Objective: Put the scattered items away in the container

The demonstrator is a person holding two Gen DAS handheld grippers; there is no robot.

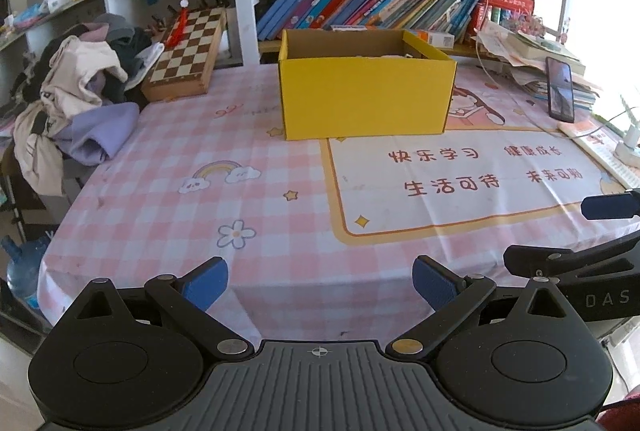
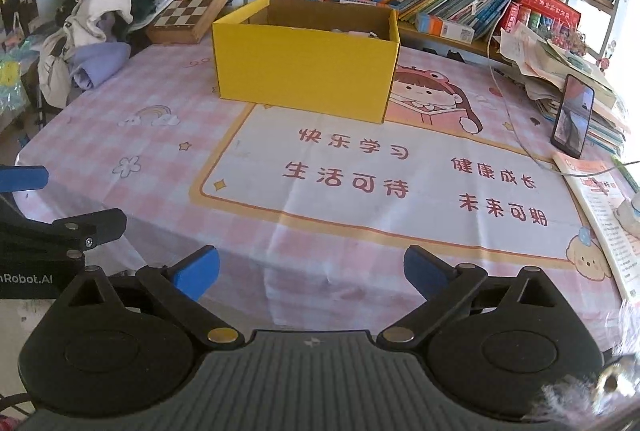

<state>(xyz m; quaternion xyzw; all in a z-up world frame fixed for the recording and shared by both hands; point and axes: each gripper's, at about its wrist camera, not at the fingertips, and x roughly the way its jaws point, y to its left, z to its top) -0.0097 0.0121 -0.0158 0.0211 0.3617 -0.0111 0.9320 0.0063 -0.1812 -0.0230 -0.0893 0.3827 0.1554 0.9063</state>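
- Yellow box [image 1: 364,95] sits upper centre on the worktop [image 1: 260,159], top open; we see only pale bits over the rim, contents unclear.
- Left claw [image 1: 320,283] spread wide, empty.
- Right claw [image 2: 312,275] spread wide, empty.

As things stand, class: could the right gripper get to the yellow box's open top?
Probably yes. The right gripper is open and empty, and only bare tablecloth lies between it and the yellow box, whose top is uncovered.
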